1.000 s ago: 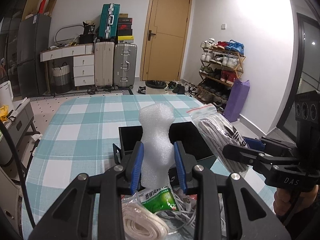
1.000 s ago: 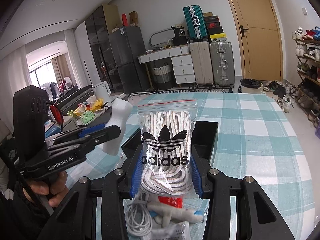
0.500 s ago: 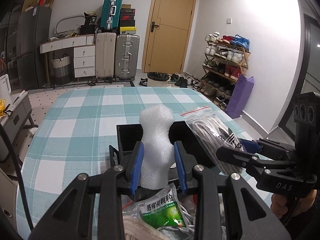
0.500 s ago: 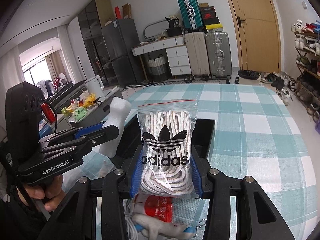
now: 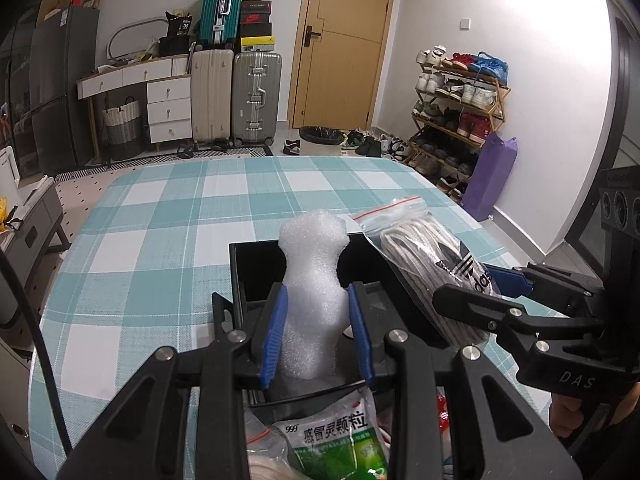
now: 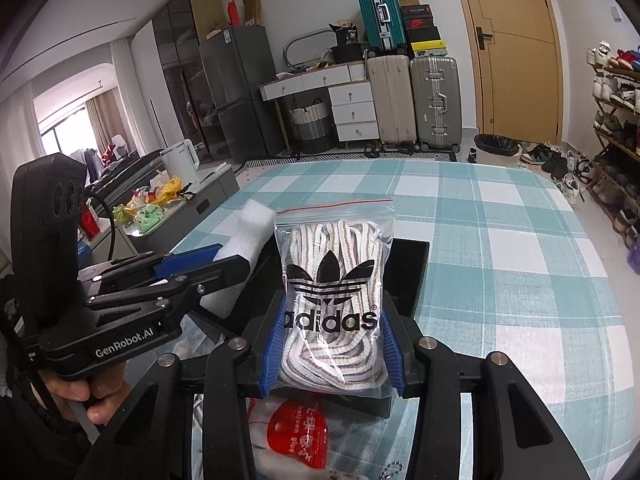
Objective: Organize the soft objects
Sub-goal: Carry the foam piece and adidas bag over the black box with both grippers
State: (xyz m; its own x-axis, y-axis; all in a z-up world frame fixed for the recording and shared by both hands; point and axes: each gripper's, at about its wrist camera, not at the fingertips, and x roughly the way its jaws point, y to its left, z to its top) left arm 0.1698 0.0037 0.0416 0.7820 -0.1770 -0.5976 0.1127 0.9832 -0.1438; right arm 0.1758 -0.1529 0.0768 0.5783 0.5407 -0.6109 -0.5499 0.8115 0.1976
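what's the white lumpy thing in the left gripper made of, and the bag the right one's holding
White lumpy piece: looks like soft expanded foam wrap, matte, with a fine bubbly texture, pinched in where the left gripper squeezes it.

Bag: thin clear plastic, glossy and wrinkled, with a red zip strip and a printed black logo. Inside are what look like woven fabric laces. The right gripper clamps its lower part.

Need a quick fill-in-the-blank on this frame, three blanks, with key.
1. The left gripper is shut on a piece of white ____.
2. The bag of laces in the right gripper bears the word ____.
3. Both items are held above a ____ box on the checked tablecloth.

Missing words: foam; adidas; black
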